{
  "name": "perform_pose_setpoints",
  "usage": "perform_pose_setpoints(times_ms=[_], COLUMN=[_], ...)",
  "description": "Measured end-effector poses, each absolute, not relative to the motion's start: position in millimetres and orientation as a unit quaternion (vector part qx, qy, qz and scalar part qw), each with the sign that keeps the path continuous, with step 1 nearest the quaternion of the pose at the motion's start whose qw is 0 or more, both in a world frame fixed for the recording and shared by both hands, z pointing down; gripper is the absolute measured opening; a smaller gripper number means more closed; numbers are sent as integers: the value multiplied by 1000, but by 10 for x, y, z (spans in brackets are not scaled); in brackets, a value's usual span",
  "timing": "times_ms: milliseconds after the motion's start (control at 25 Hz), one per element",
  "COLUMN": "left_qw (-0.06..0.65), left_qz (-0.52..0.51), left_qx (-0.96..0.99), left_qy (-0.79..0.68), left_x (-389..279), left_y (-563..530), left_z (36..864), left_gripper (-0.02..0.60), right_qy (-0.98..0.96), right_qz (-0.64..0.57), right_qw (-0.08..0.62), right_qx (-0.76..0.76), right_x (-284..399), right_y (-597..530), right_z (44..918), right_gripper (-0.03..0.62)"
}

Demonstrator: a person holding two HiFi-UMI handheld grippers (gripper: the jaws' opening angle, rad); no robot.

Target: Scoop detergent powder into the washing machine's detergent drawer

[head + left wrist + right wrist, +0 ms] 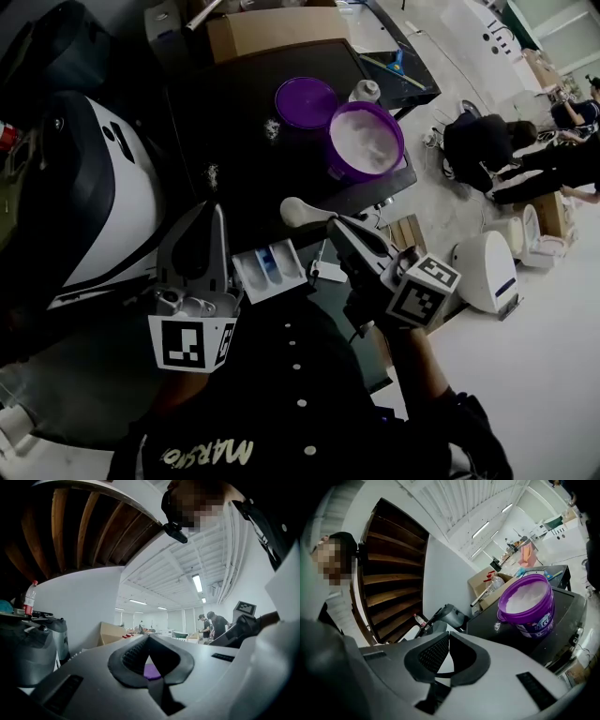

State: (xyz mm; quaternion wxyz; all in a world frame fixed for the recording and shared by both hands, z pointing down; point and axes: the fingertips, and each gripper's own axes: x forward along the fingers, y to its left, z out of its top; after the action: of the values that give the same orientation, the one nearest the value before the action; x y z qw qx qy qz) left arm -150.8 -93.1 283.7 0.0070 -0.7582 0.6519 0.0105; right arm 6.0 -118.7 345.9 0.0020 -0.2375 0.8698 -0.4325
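A: State of the tools?
B: The left gripper (218,210) has its jaws together on nothing. The right gripper (336,225) is clamped on a white plastic scoop (296,211).
A: Location of powder and drawer?
B: The round purple plastic tub (525,616) of white powder stands open on the black table (234,122). The white detergent drawer (270,267) sits between both grippers.

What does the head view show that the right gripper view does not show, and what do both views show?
Only the head view: the white plastic detergent drawer with a blue compartment, the flat round purple lid and the left gripper. Only the right gripper view: the brown wooden staircase. Both: the round purple tub of white powder on the dark table, and the right gripper, shut on the white plastic scoop.
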Motion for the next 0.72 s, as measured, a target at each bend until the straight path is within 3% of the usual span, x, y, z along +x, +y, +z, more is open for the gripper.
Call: perform_pose_setpoints(times_ms=[720], left_qw=[-22], left_qz=[-18], left_qx=[-751], left_qy=[660], left_x=[-1731], left_y=[-719], left_z=[3225], left_gripper=[14], right_qy=[882], right_qz=[-413], right_qw=[-136], right_qx=[-181], right_x=[-458], right_y=[-385], right_z=[4487], right_gripper=[31])
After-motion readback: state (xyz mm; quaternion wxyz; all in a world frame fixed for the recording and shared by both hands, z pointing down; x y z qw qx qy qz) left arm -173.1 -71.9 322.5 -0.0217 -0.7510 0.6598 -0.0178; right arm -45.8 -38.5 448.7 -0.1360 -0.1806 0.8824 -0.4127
